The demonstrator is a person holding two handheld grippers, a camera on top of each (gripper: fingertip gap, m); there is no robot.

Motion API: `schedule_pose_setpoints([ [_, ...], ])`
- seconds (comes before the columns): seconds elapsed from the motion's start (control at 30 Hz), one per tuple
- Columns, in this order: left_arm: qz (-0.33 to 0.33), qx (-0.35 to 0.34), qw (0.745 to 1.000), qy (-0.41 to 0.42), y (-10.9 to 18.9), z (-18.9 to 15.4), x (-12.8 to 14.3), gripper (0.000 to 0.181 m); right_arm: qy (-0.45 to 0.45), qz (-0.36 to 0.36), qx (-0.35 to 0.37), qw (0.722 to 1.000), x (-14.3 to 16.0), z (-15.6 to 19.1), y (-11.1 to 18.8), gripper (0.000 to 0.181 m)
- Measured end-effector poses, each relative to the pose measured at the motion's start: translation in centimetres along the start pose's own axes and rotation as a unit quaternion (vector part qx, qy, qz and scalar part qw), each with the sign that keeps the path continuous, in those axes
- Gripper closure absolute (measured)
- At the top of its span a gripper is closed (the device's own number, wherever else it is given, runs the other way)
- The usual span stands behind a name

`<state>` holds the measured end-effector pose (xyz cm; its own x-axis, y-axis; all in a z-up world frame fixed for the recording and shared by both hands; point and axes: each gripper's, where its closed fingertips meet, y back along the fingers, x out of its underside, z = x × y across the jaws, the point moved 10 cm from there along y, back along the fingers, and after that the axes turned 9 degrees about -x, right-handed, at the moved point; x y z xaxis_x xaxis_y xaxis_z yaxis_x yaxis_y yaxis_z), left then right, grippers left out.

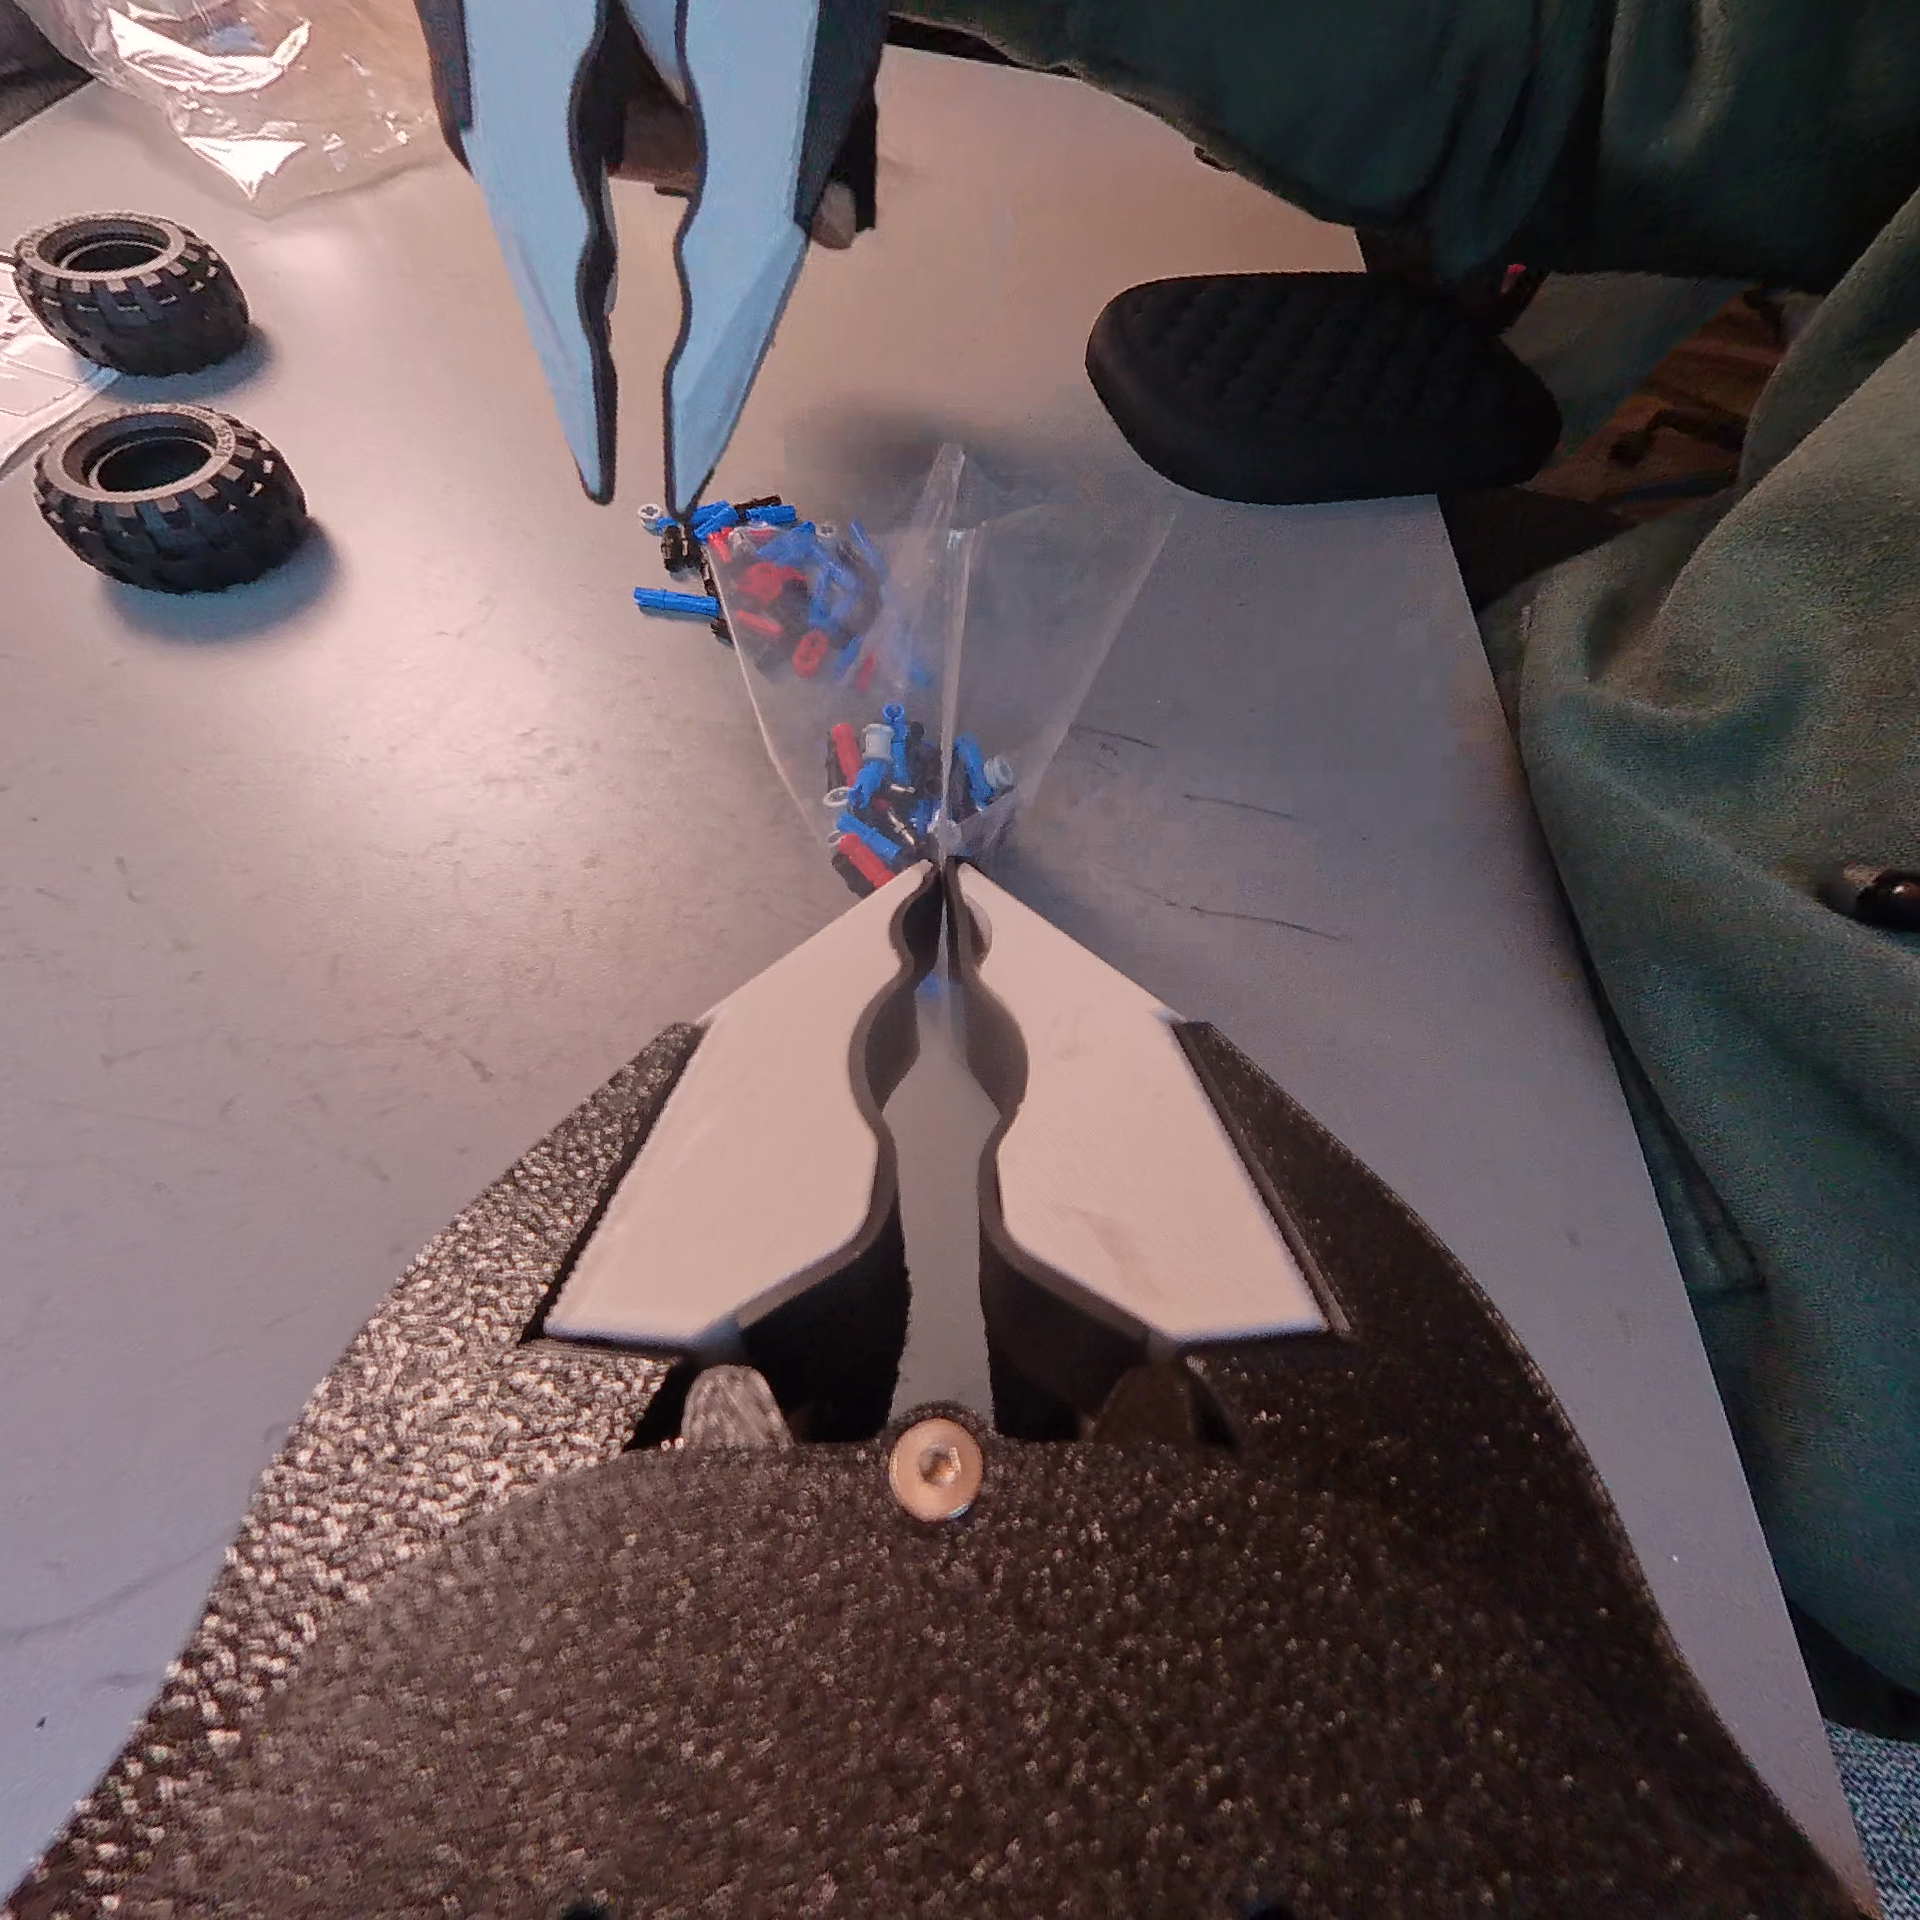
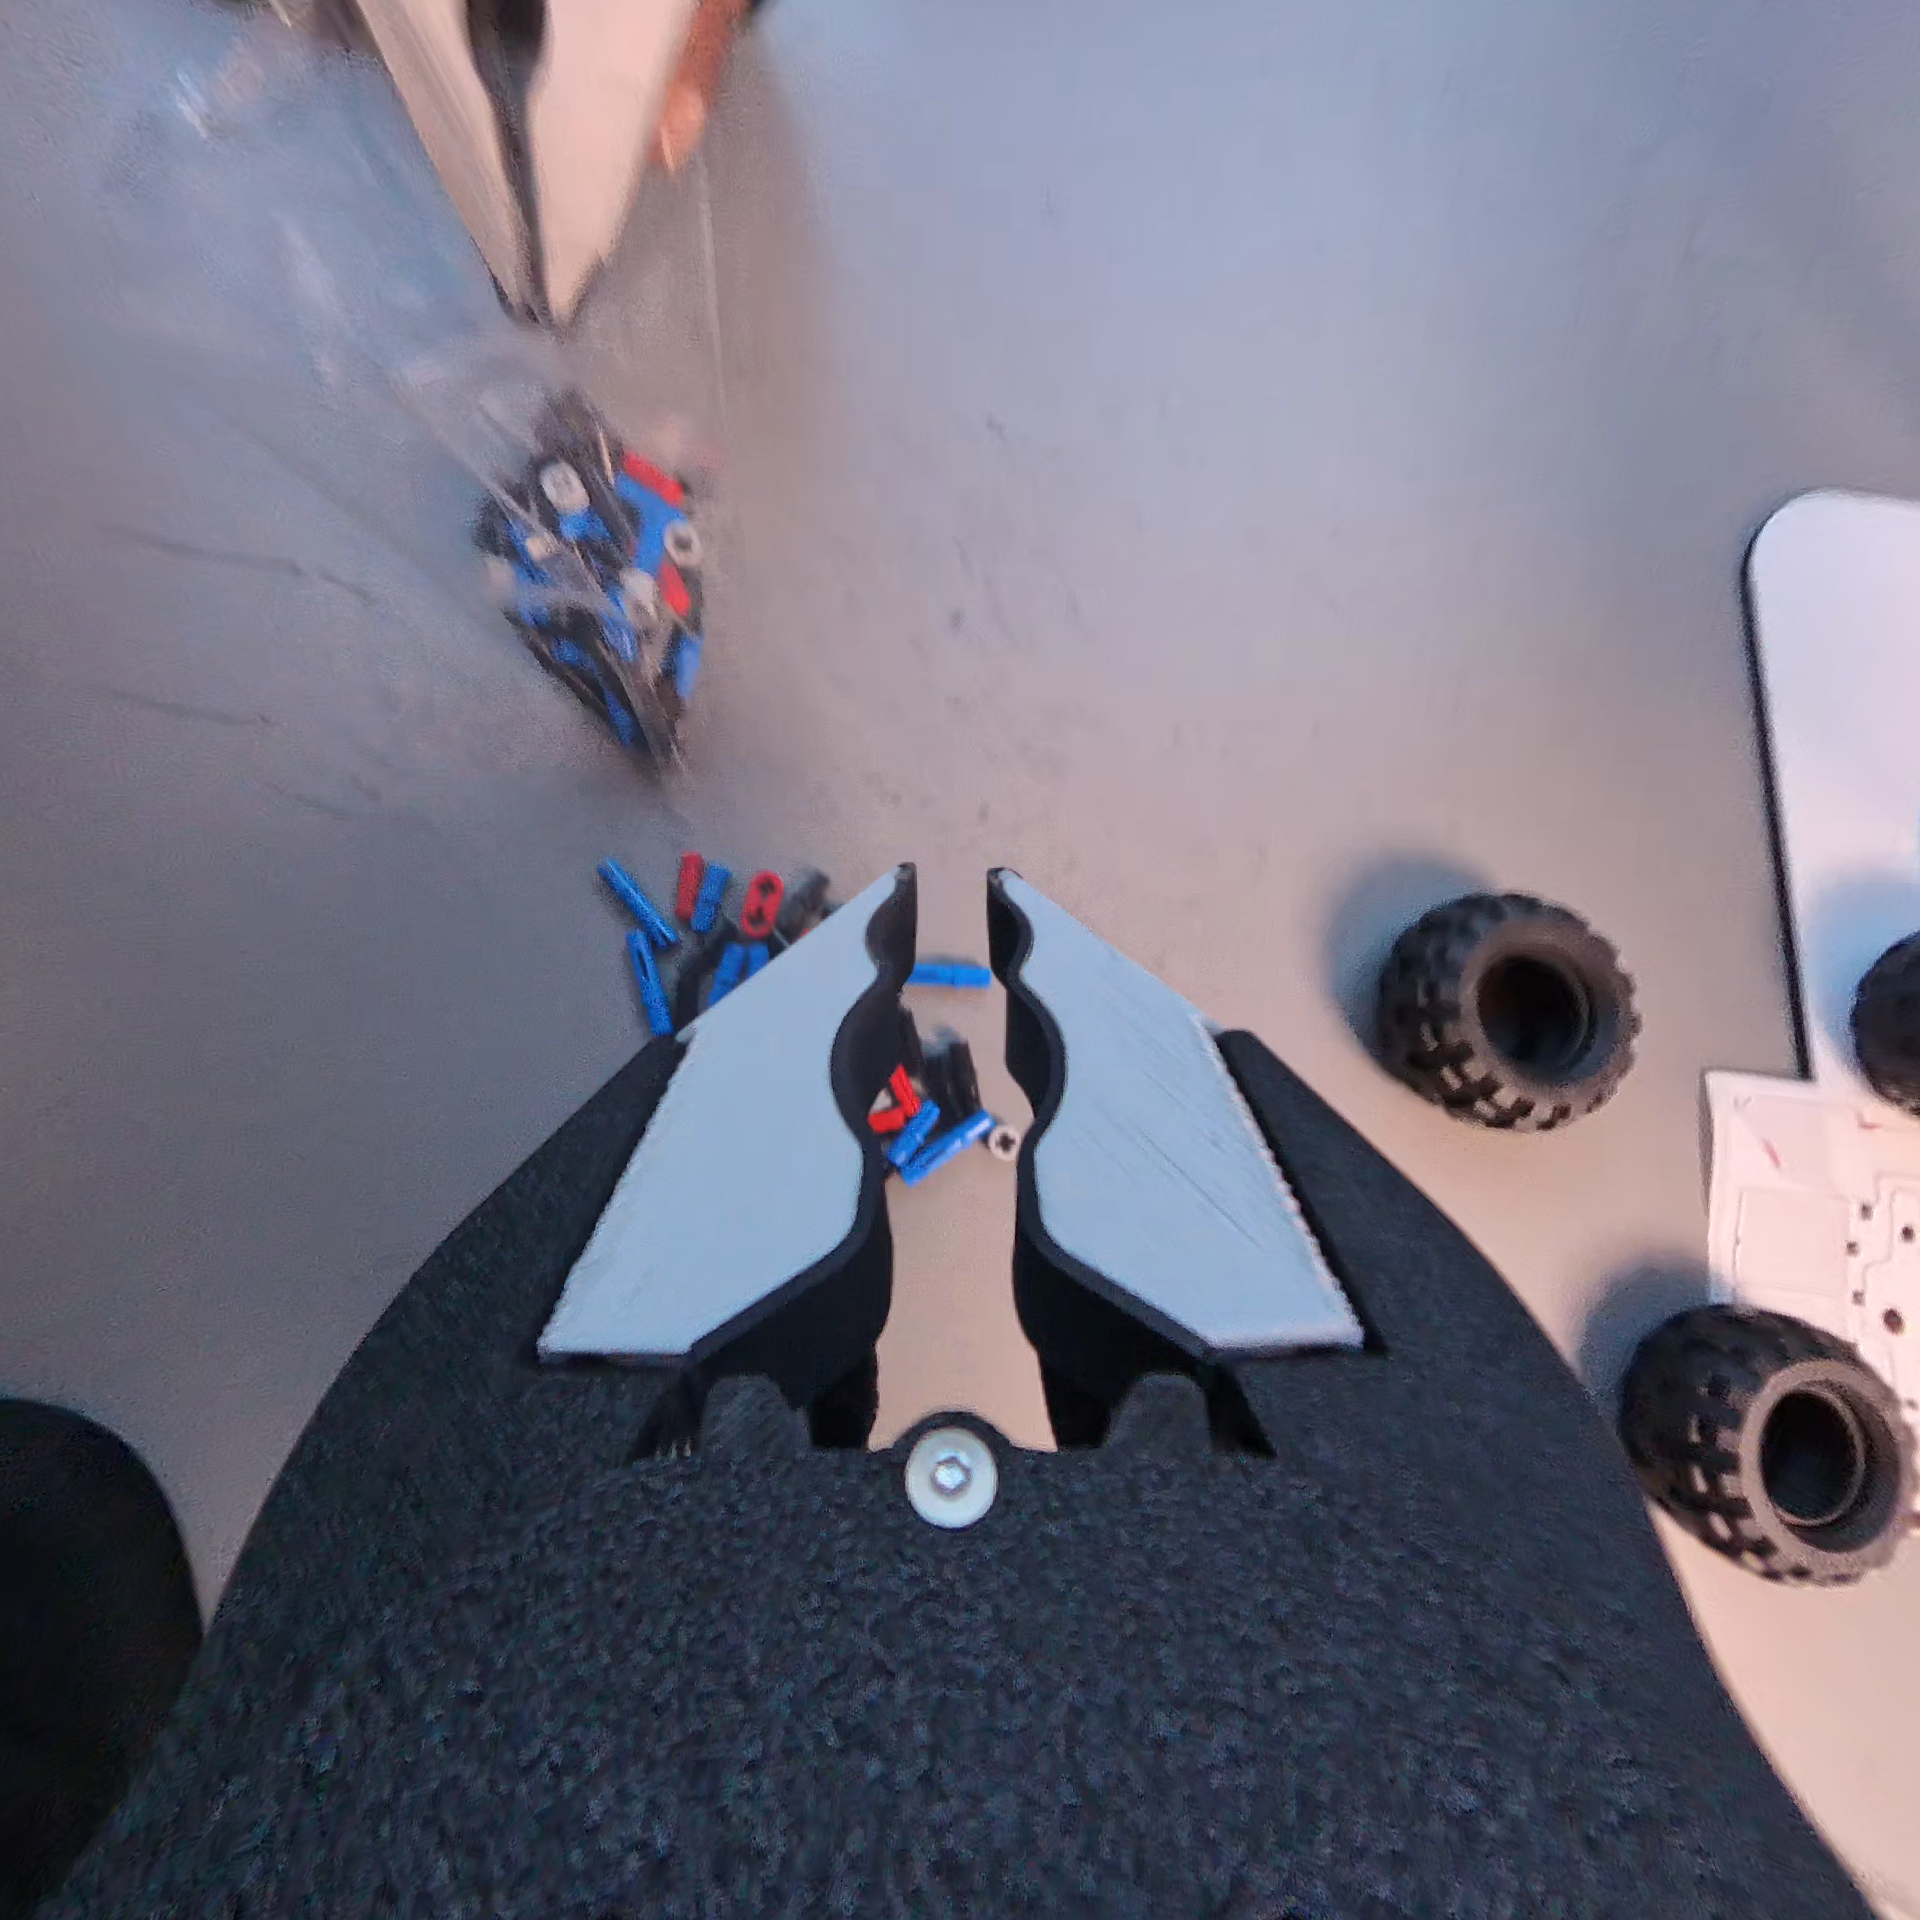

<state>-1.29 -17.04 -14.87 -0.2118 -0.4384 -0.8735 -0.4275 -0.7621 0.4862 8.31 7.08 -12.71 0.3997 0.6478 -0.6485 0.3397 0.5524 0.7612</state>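
Note:
My left gripper (image 1: 943, 878) is shut on a corner of a clear plastic bag (image 1: 966, 623) and holds it lifted over the grey table (image 1: 364, 831). The bag holds several small blue, red and black pins (image 1: 883, 790). More pins (image 1: 727, 561) lie spilled on the table at the bag's open end. My right gripper (image 1: 636, 499) hangs tips-down just over those spilled pins. In the right wrist view it (image 2: 951, 878) is slightly open and empty, with loose pins (image 2: 717, 935) under and beside it. The bag (image 2: 603, 592) hangs blurred beyond, held by the left gripper's fingers (image 2: 582, 177).
Two black toy tyres (image 1: 156, 488) stand at the left; they also show in the right wrist view (image 2: 1507, 1008). A crumpled clear wrapper (image 1: 239, 94) lies at the far left. A black chair armrest (image 1: 1320, 384) and a person's green clothing (image 1: 1714, 727) are beyond the table's right edge. White sheets (image 2: 1829, 1226) lie at the right. About 12 cm separates my left fingertips from my right. The left gripper is farther from the crumpled clear wrapper (image 1: 239, 94), some 45 cm, than the right, some 30 cm.

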Motion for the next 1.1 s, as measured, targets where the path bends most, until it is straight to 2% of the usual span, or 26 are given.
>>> schedule_pose_setpoints([
  [0.1,-0.001,-0.001,1.000,0.001,0.0,0.0,0.0,0.181,-0.004,0.031,-0.024,0.999,1.6,-0.8,-0.8,0.167],
  [0.3,-0.002,-0.001,1.000,0.008,0.0,0.2,0.1,0.181,0.037,0.081,-0.086,0.992,1.9,-1.8,-1.8,0.163],
  [0.5,-0.002,-0.003,1.000,0.009,0.0,0.3,0.1,0.181,0.047,0.094,-0.109,0.989,1.5,-1.7,-2.2,0.178],
  [0.53,-0.003,-0.003,1.000,0.010,0.0,0.3,0.1,0.181,0.046,0.088,-0.105,0.989,1.3,-1.6,-2.1,0.178],
  [0.6,-0.002,-0.003,1.000,0.010,0.0,0.3,0.1,0.181,0.047,0.027,-0.099,0.994,-0.5,-1.2,-1.3,0.178],
  [0.73,-0.002,-0.003,1.000,0.008,0.0,0.2,0.1,0.181,0.081,-0.121,-0.126,0.981,-6.8,1.5,0.5,0.178],
  [0.8,-0.002,-0.003,1.000,0.007,0.0,0.2,0.1,0.181,0.106,-0.121,-0.135,0.978,-8.5,2.7,0.0,0.178],
  [0.9,-0.001,-0.004,1.000,0.005,0.1,0.1,0.1,0.181,0.118,-0.084,-0.115,0.983,-8.6,3.0,-1.3,0.170],
  [0.97,-0.001,-0.004,1.000,0.005,0.1,0.1,0.1,0.181,0.099,-0.105,-0.115,0.983,-8.2,2.7,-0.9,0.168],
  [1.03,-0.001,-0.003,1.000,0.004,0.1,0.1,0.1,0.181,0.078,-0.118,-0.101,0.985,-7.1,2.1,0.3,0.168],
  [1.1,-0.001,-0.002,1.000,0.004,0.0,0.1,0.1,0.181,0.054,-0.080,-0.080,0.992,-5.0,1.3,0.8,0.168],
])
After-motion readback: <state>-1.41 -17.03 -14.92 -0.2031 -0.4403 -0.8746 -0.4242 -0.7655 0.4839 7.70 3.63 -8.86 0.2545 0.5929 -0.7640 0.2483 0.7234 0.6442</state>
